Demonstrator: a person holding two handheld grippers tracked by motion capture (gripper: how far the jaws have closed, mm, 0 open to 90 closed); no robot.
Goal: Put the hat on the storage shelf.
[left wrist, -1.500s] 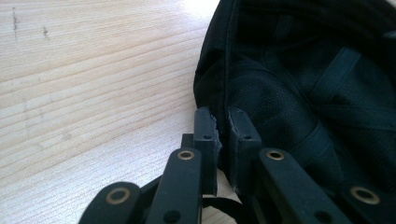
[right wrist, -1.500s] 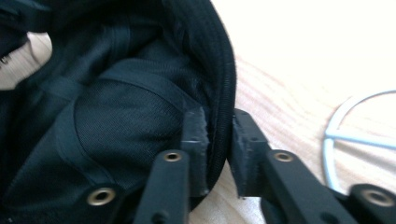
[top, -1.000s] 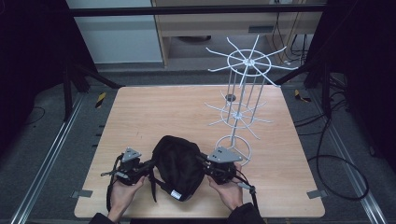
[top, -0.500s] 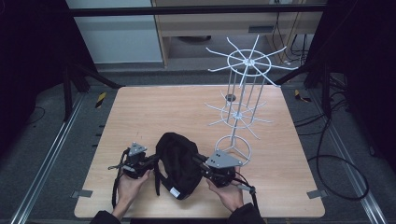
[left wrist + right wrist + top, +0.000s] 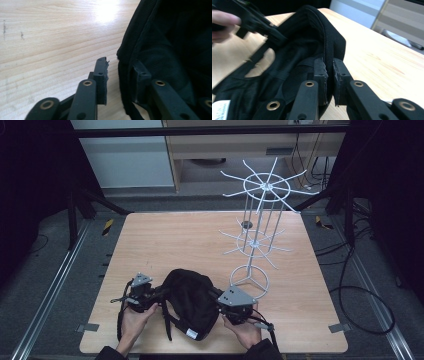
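- The black bag (image 5: pixel 190 302) is lying on the wooden table (image 5: pixel 200 240), near the person's edge.
- The right gripper (image 5: pixel 329 75) is pinching the bag's rim tight.
- The left gripper (image 5: pixel 120 72) has just been opening its jaws; the bag's edge is sitting loose between them.
- The white wire rack (image 5: pixel 260 235) is standing just beside the bag.

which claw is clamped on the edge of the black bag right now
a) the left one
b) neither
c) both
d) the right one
d: in the right gripper view the right claw pinches the rim of the black bag between its pads, while the left claw has just been opening, its jaws standing apart with the fabric edge loose between them.
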